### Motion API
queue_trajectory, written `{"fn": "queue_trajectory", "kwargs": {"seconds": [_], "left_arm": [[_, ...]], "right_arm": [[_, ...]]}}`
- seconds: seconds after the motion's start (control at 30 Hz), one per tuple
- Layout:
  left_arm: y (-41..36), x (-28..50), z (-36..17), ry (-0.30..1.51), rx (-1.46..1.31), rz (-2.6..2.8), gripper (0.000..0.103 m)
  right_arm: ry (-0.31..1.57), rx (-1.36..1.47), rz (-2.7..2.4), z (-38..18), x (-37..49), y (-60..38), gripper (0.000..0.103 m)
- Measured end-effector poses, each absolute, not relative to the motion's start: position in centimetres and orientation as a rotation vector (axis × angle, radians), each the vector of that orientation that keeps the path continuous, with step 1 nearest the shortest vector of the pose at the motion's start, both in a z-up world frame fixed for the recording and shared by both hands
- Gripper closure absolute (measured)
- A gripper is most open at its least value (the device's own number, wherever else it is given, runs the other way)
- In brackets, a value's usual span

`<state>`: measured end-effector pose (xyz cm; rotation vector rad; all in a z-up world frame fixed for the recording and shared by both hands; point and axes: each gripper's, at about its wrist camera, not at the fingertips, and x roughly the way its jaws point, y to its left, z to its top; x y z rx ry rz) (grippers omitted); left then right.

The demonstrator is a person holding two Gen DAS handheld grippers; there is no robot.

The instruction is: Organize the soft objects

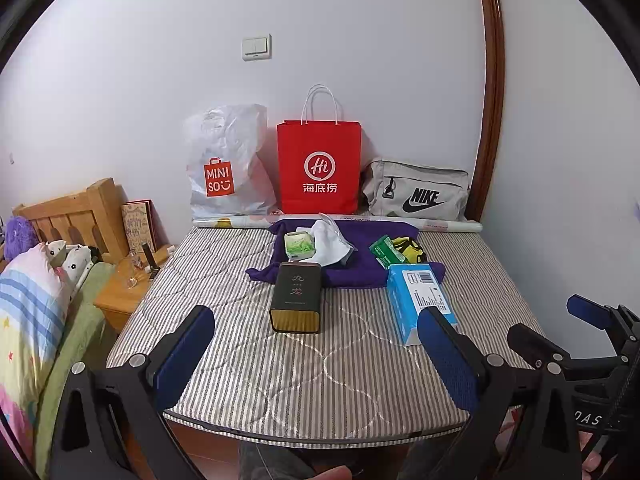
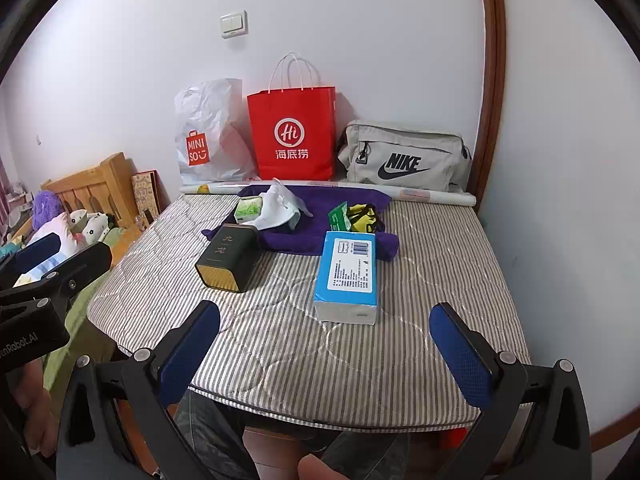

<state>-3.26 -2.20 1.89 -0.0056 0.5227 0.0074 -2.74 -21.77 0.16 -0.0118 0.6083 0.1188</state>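
Observation:
A purple towel (image 1: pixel 360 264) (image 2: pixel 320 196) lies spread at the far side of the striped mattress (image 1: pixel 248 360) (image 2: pixel 280 340). On it lie a white cloth (image 1: pixel 330 246) (image 2: pixel 280 208), a small green box (image 1: pixel 299 245) (image 2: pixel 248 208), a green packet (image 1: pixel 385 251) (image 2: pixel 339 216) and a yellow-black soft item (image 1: pixel 412 250) (image 2: pixel 362 216). A blue tissue pack (image 1: pixel 420 300) (image 2: pixel 348 276) and a dark tea tin (image 1: pixel 297 298) (image 2: pixel 230 258) lie nearer. My left gripper (image 1: pixel 316 356) and right gripper (image 2: pixel 324 356) are open and empty, above the near edge.
Against the wall stand a white Miniso bag (image 1: pixel 228 168) (image 2: pixel 208 136), a red paper bag (image 1: pixel 319 168) (image 2: pixel 294 136) and a grey Nike bag (image 1: pixel 418 194) (image 2: pixel 404 156). A rolled sheet (image 1: pixel 440 224) lies before them. A wooden nightstand (image 1: pixel 120 296) and bed lie left.

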Motion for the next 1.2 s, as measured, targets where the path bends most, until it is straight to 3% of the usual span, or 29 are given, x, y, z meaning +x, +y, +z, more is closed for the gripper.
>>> {"fn": "queue_trajectory", "kwargs": {"seconds": [1.2], "left_arm": [[-2.97, -3.51, 1.08, 0.541, -0.018, 0.005, 0.001]], "right_arm": [[0.61, -0.021, 0.127, 0.08, -3.04, -21.97, 0.0]]}}
